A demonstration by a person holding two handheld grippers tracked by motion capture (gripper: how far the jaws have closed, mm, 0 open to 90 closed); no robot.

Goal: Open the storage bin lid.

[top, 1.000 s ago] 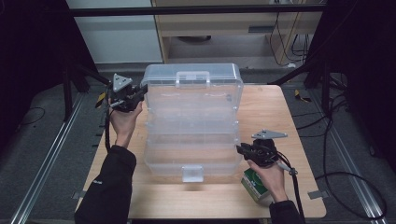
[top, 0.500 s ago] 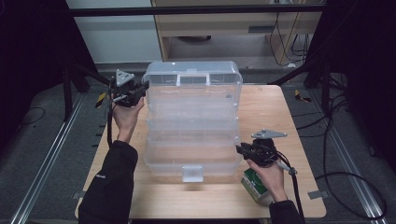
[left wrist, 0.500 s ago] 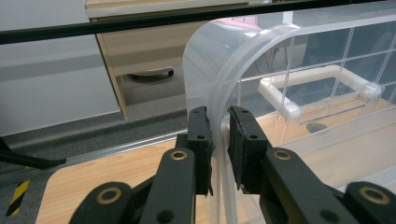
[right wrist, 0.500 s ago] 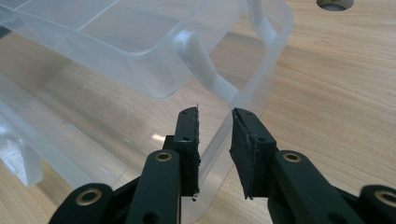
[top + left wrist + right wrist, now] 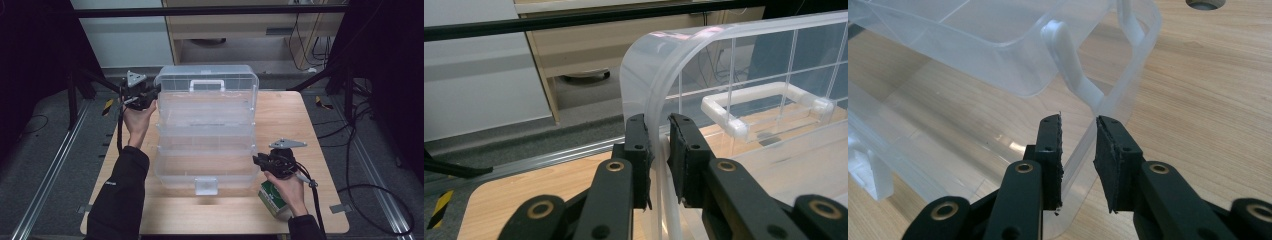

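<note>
Now both tongs grip a clear fold-out storage box (image 5: 205,132) on the worktop (image 5: 290,115).

Left tongs (image 5: 142,95) pinch the curved edge of the raised lid (image 5: 644,90) at the box's far left corner; in the left gripper view the plastic wall runs up between the pads (image 5: 638,150). Right tongs (image 5: 262,161) pinch the side wall of the lowest tray (image 5: 1108,107) at the near right corner. The box's stepped trays run lengthwise away from the person, with the white handle (image 5: 206,84) at the far end and the latch (image 5: 206,185) at the near edge. Since the lid lies farthest back, the left hand is the nearer one to move it, while the right likely steadies the base. A green carton (image 5: 272,200) lies under the right hand.
</note>
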